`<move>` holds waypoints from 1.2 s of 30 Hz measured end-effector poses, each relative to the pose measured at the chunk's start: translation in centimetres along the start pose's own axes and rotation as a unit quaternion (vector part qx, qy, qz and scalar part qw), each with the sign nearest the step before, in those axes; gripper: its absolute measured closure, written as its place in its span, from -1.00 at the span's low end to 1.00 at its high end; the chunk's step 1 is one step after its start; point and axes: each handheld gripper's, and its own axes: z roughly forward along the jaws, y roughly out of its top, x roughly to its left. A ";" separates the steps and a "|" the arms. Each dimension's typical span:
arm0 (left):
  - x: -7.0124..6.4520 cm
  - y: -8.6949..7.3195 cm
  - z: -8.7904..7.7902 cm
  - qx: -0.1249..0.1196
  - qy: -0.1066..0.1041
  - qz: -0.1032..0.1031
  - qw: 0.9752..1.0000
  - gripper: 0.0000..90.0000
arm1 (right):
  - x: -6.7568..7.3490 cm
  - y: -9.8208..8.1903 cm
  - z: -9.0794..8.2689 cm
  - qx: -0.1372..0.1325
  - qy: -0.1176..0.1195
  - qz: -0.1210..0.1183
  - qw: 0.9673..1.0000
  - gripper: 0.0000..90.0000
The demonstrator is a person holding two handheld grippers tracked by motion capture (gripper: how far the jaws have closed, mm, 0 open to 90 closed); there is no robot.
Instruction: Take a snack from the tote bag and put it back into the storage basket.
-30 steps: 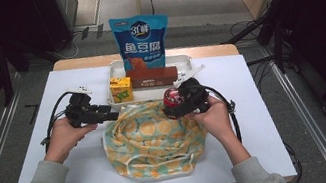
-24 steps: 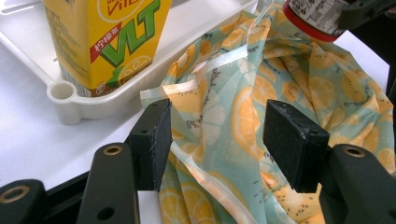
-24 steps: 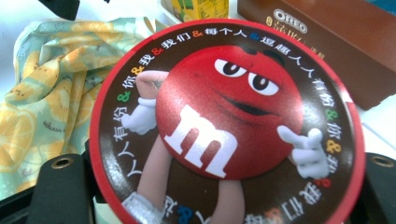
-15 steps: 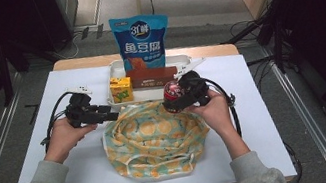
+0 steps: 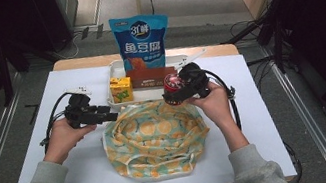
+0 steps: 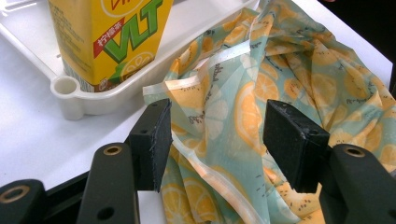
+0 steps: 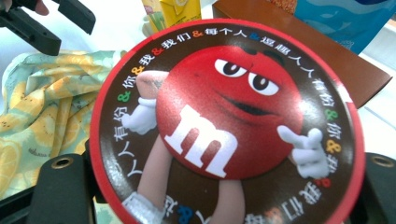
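A cloth bag (image 5: 154,138) printed with orange slices lies open in the middle of the white table. My left gripper (image 5: 109,116) is open at the bag's left rim. In the left gripper view (image 6: 217,135) its jaws stand apart on either side of the bag's folded edge (image 6: 280,70). My right gripper (image 5: 185,87) is shut on a round red M&M's tin (image 5: 172,83), held above the bag's far right rim. In the right gripper view (image 7: 219,186) the tin's lid (image 7: 229,126) faces the camera and hides the jaws' tips.
A white tray (image 5: 114,72) behind the bag holds a yellow juice box (image 5: 121,89), a brown box (image 5: 151,78) and an upright blue snack bag (image 5: 142,44). The juice box (image 6: 107,37) stands close to the left gripper. Cables trail from both grippers.
The right gripper with the tin has shifted a little up and away, toward the tray. The left gripper has stayed at the bag's rim.
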 end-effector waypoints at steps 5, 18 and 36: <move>0.0 -0.2 -0.2 -0.004 -0.001 -0.001 1.000 -0.06 | -0.3 0.2 0.0 0.003 -0.001 -0.001 1.000 -0.42; 0.3 -0.7 -0.6 -0.008 -0.003 -0.009 1.000 -0.06 | -1.9 0.8 0.7 0.002 0.005 0.010 1.000 -0.42; 0.4 -0.7 -0.6 -0.006 0.000 -0.008 1.000 -0.06 | -3.9 1.5 1.7 0.003 -0.010 0.018 1.000 -0.42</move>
